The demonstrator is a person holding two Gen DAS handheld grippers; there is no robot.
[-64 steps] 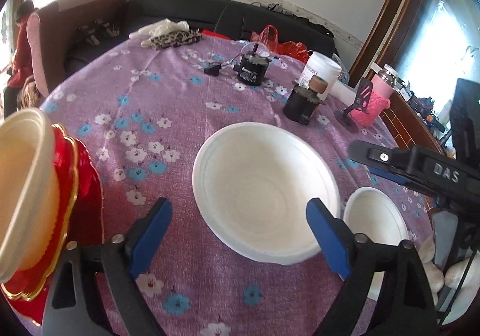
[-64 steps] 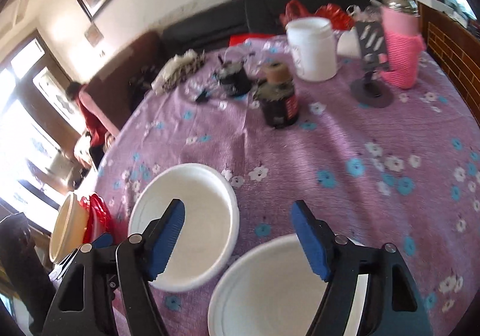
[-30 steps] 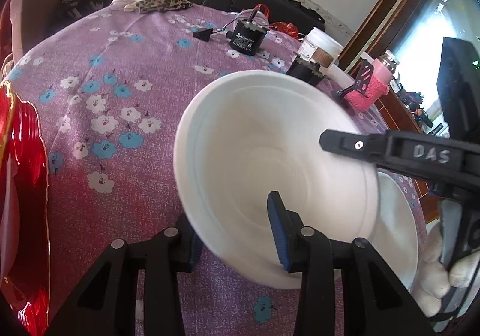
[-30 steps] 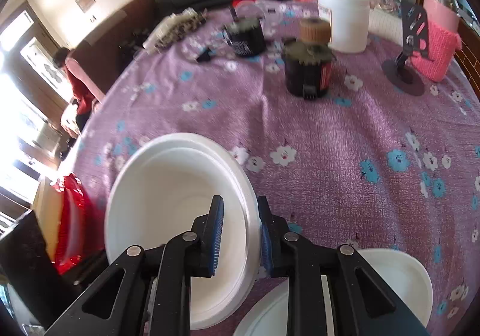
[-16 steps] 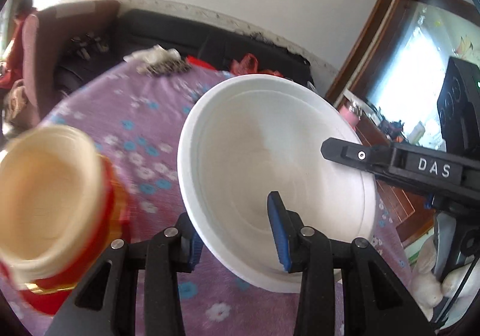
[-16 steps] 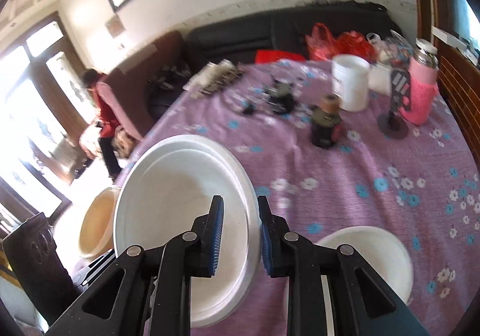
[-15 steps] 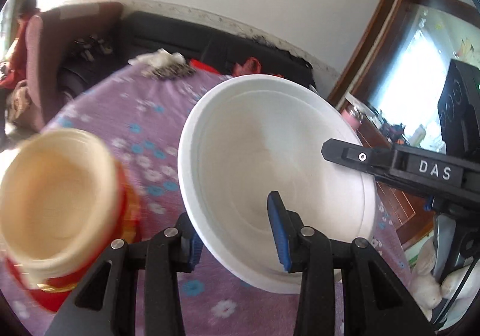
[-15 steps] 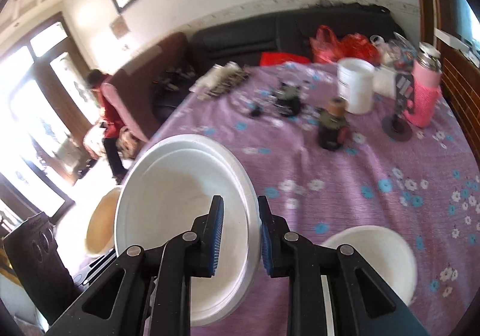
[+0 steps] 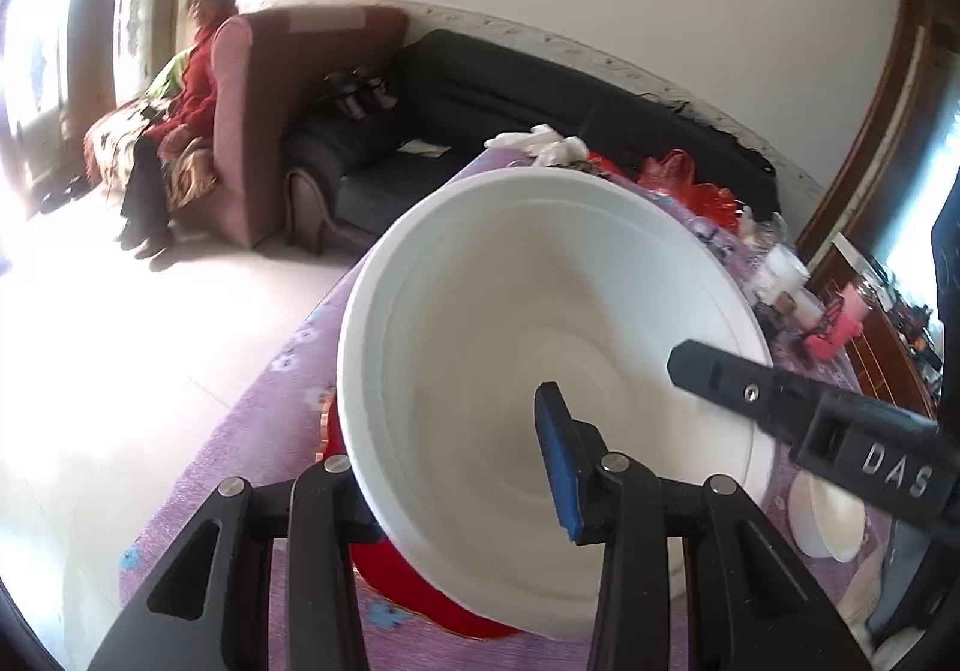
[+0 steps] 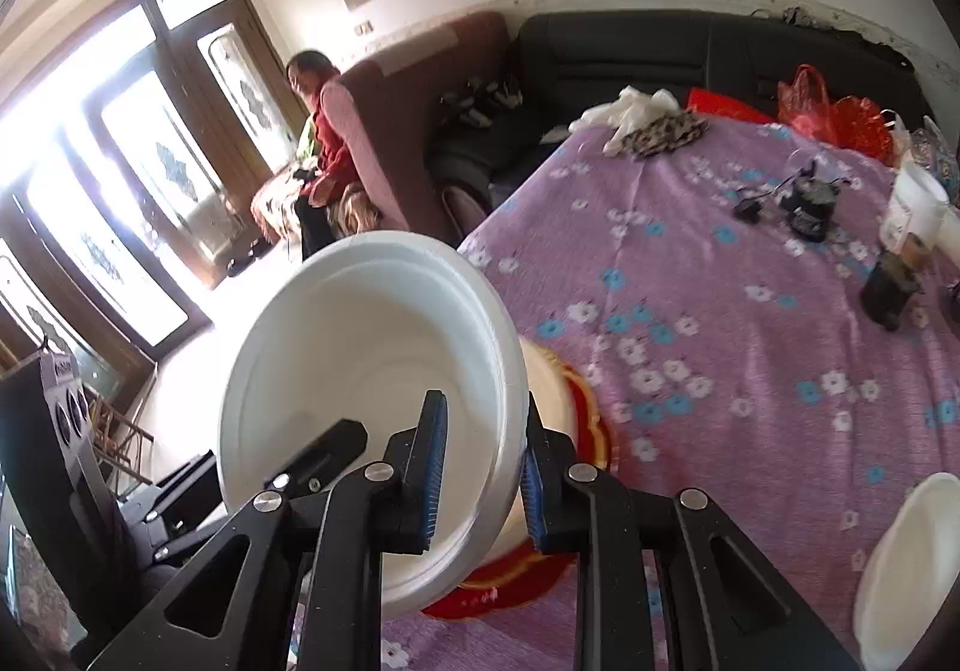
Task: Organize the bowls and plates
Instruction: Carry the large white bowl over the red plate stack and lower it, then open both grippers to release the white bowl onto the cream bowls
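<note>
Both grippers hold one large white bowl [image 9: 540, 311], tilted, above the table's left edge. My left gripper [image 9: 456, 467] is shut on its near rim, with the blue pad inside and the other finger hidden under the wall. My right gripper [image 10: 480, 461] is shut on the opposite rim of the white bowl [image 10: 372, 347], blue pads on either side. Just beneath it sits a cream bowl [image 10: 549, 377] on a red gold-edged plate [image 10: 591, 419]; the red plate [image 9: 408, 581] shows under the bowl. A small white bowl [image 10: 906, 563] rests on the purple floral cloth [image 10: 690, 281].
A black jar [image 10: 888, 287], a white tub [image 10: 912, 203], a black device [image 10: 810, 203] and gloves [image 10: 636, 113] stand farther back on the table. The table edge runs left of the plate, with open floor beyond. A person [image 9: 186, 89] sits in an armchair beside a black sofa [image 9: 480, 95].
Both grippers have lifted the white bowl and carried it left, from the table's middle to above the cream bowl and red plate. Both grips are unchanged.
</note>
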